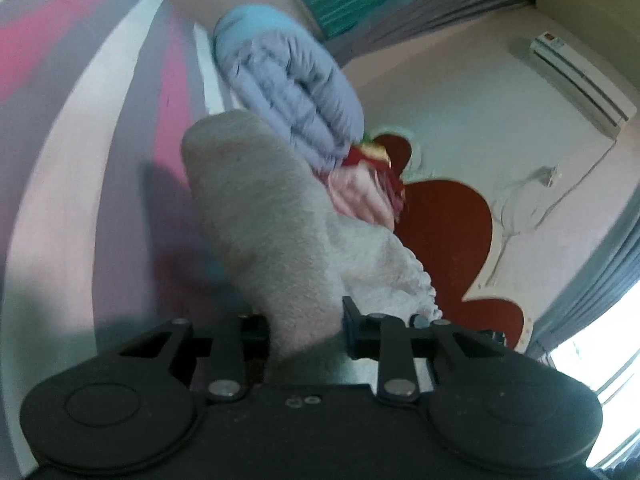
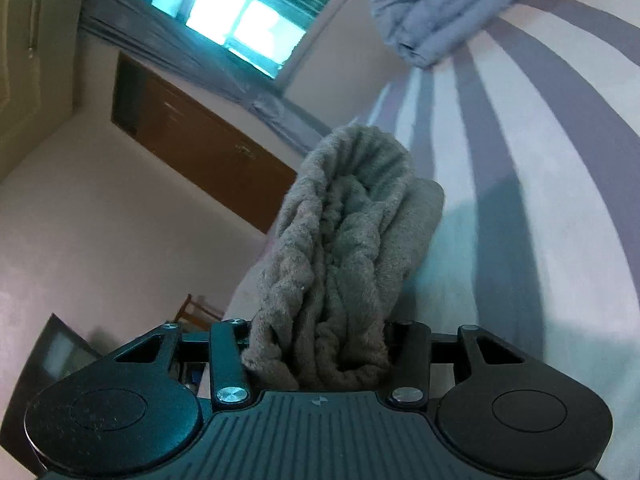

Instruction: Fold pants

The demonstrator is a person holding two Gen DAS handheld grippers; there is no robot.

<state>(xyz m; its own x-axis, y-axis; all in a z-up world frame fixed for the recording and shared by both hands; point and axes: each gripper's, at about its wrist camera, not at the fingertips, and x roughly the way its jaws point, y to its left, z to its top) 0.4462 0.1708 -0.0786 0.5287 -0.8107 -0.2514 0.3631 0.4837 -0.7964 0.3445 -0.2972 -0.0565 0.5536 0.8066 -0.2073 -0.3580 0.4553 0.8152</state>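
Observation:
Grey fleece pants (image 1: 264, 216) hang lifted off the striped bed. In the left wrist view my left gripper (image 1: 306, 336) is shut on a smooth grey part of the pants, with bunched whitish fabric on its right. In the right wrist view my right gripper (image 2: 320, 344) is shut on a thick gathered bunch of the same pants (image 2: 344, 240), which stands up between the fingers. The fingertips of both grippers are hidden by the cloth.
The bed sheet (image 2: 552, 184) has grey, white and pink stripes. A folded blue quilt (image 1: 288, 80) lies at the bed's head, also in the right wrist view (image 2: 436, 4), with pink and red cloth (image 1: 364, 192) beside it. A red headboard (image 1: 448, 224), wall and window surround the bed.

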